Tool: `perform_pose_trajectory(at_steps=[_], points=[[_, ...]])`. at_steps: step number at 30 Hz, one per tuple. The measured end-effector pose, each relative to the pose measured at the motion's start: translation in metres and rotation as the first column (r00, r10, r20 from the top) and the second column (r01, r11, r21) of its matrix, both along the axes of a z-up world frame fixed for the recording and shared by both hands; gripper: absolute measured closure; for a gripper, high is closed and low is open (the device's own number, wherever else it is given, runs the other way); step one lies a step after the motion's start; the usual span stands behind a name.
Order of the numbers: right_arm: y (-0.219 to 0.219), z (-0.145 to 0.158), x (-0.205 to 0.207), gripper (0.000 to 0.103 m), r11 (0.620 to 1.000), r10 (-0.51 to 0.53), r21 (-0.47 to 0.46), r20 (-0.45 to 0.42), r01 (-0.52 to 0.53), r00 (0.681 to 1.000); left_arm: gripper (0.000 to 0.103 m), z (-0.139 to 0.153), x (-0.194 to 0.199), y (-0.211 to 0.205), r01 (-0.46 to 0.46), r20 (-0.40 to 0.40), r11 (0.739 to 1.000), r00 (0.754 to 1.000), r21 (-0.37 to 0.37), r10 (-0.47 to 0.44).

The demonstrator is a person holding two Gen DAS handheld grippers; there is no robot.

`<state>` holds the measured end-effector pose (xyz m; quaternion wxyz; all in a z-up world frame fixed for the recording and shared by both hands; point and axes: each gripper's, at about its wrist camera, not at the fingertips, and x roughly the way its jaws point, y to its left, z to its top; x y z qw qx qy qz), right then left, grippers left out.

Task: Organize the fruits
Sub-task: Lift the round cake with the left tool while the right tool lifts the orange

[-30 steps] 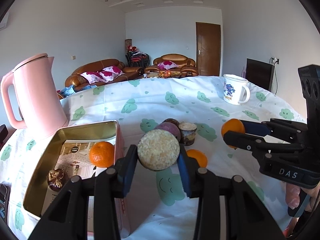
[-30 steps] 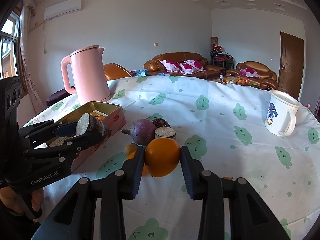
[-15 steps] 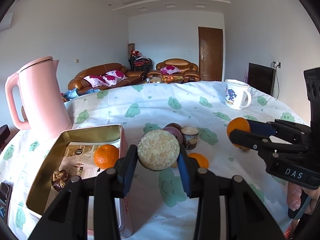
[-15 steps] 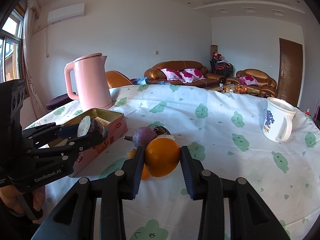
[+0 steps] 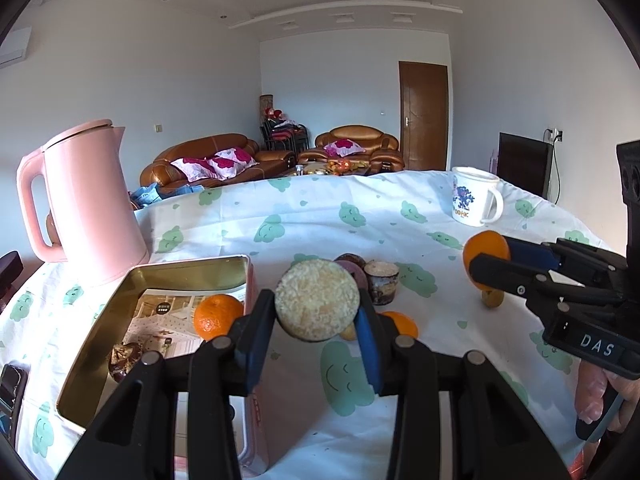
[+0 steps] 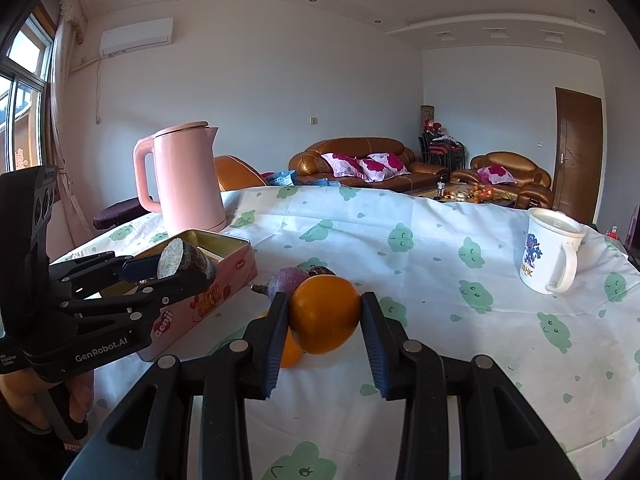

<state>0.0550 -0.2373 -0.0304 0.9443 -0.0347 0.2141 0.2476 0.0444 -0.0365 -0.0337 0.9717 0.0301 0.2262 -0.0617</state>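
Observation:
My left gripper (image 5: pixel 316 320) is shut on a cut dark-skinned fruit piece (image 5: pixel 317 299) with a pale grainy face, held above the table beside the pink tin (image 5: pixel 168 276); it also shows in the right wrist view (image 6: pixel 184 266). My right gripper (image 6: pixel 324 320) is shut on an orange (image 6: pixel 324 314), held above the cloth; the orange also shows in the left wrist view (image 5: pixel 485 250). The open tin holds an orange (image 5: pixel 218 316) and a dark wrinkled fruit (image 5: pixel 124 358). On the cloth lie a purple fruit (image 6: pixel 286 282), another cut piece (image 5: pixel 382 282) and an orange (image 5: pixel 400 322).
A pink kettle (image 5: pixel 86 208) stands behind the tin at the left. A white mug (image 5: pixel 474 202) stands at the far right of the table. A small yellow-brown fruit (image 5: pixel 492 298) lies under the right gripper. The table has a cloud-print cloth (image 5: pixel 320 216).
Both grippers have risen a little and tilted up, each still holding its fruit. The view shows more of the room. The fruits on the cloth have not moved.

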Motion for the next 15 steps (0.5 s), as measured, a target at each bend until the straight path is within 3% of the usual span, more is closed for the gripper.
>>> perform_pose_trajectory(at_steps=[15], points=[[-0.0042,0.0032,-0.0082,0.065,1.0,-0.008,0.014,0.051,0.007,0.999,0.062,0.0033,-0.0079,-0.0012,-0.007,0.045,1.0,0.999,0.009,0.007]])
